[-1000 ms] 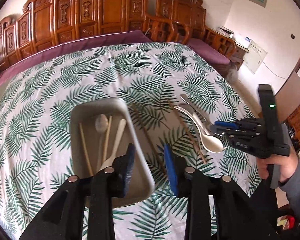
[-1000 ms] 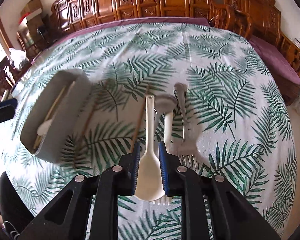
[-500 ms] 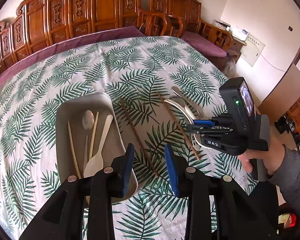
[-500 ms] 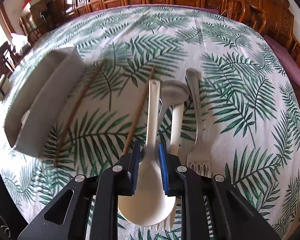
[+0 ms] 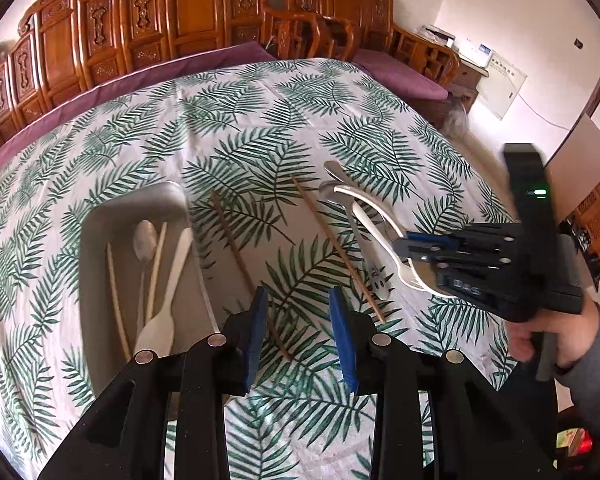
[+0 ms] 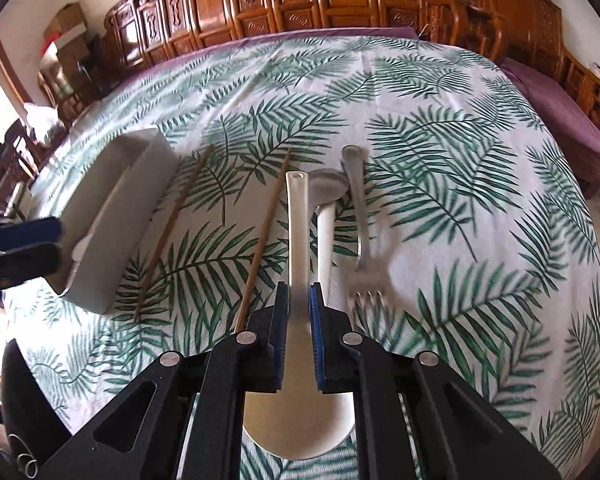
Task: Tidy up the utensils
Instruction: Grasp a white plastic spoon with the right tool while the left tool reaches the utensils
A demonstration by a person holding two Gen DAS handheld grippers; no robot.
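My right gripper (image 6: 299, 292) is closing its jaws, and the blue pads press on the handle of a white plastic spoon (image 6: 298, 220). In the left wrist view that right gripper (image 5: 404, 242) holds the white spoon (image 5: 364, 208) tilted up off the cloth. The left gripper (image 5: 296, 296) is open above the near end of a brown chopstick (image 5: 236, 248), gripping nothing. A second brown chopstick (image 5: 332, 240) lies to its right. The grey tray (image 5: 172, 189) holds a metal spoon (image 5: 144, 240), pale chopsticks (image 5: 114, 288) and a white spoon (image 5: 168, 300).
A metal fork (image 6: 364, 240) and a white-handled metal spoon (image 6: 328, 188) lie right of the held spoon. The two brown chopsticks (image 6: 172, 224) (image 6: 266, 236) lie between it and the tray (image 6: 112, 216). Carved wooden chairs ring the leaf-print table. A hand (image 5: 540, 344) holds the right gripper.
The right gripper's pads have closed in on the white spoon's handle and raised it. The left gripper has shifted right, from over the tray's edge to over the brown chopstick.
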